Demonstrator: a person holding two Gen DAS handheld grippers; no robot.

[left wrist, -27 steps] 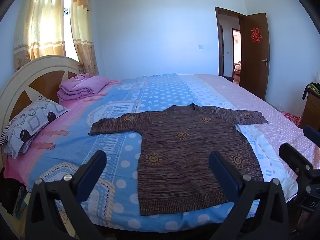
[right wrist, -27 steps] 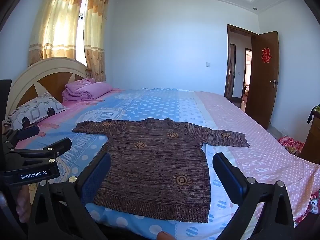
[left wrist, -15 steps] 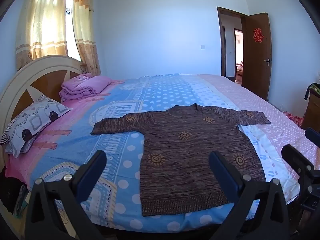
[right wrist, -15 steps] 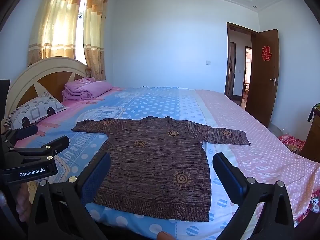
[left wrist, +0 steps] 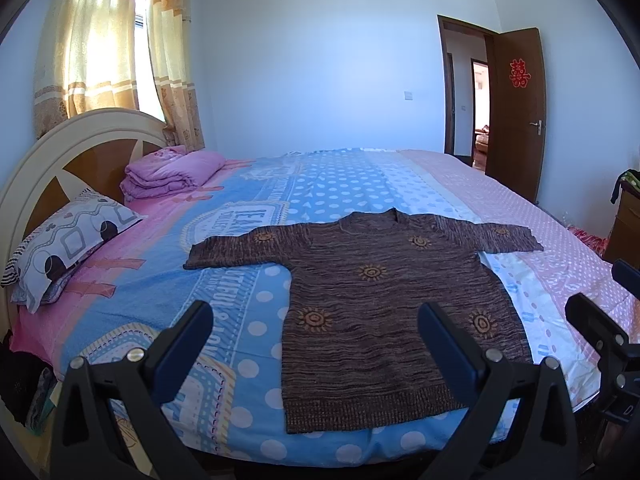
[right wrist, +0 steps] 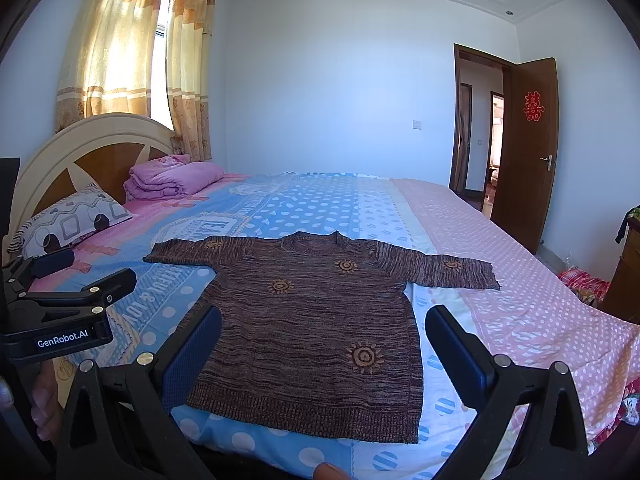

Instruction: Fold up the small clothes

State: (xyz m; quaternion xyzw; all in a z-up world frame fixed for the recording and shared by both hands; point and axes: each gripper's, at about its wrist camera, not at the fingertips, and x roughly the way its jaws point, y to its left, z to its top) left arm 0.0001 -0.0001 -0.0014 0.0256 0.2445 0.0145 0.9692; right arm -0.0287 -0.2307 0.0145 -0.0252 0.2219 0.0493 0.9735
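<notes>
A small brown knitted sweater (left wrist: 384, 300) with orange sun motifs lies flat and face up on the bed, both sleeves spread sideways, hem toward me. It also shows in the right wrist view (right wrist: 316, 328). My left gripper (left wrist: 316, 336) is open and empty, held above the bed's near edge, in front of the hem's left part. My right gripper (right wrist: 324, 344) is open and empty, in front of the hem. The left gripper's body (right wrist: 68, 312) shows at the left of the right wrist view, and the right gripper's body (left wrist: 600, 336) shows at the right of the left wrist view.
The bed (left wrist: 344, 184) has a blue, pink and white dotted sheet. A patterned pillow (left wrist: 68, 244) and a folded pink blanket (left wrist: 168, 176) lie by the headboard at left. An open brown door (left wrist: 516, 112) is at far right. A wooden cabinet (left wrist: 624, 224) stands at the right edge.
Both grippers have drifted slightly, so the sweater sits a little further right and lower in the views. The sweater itself has not moved, and the jaws stay open.
</notes>
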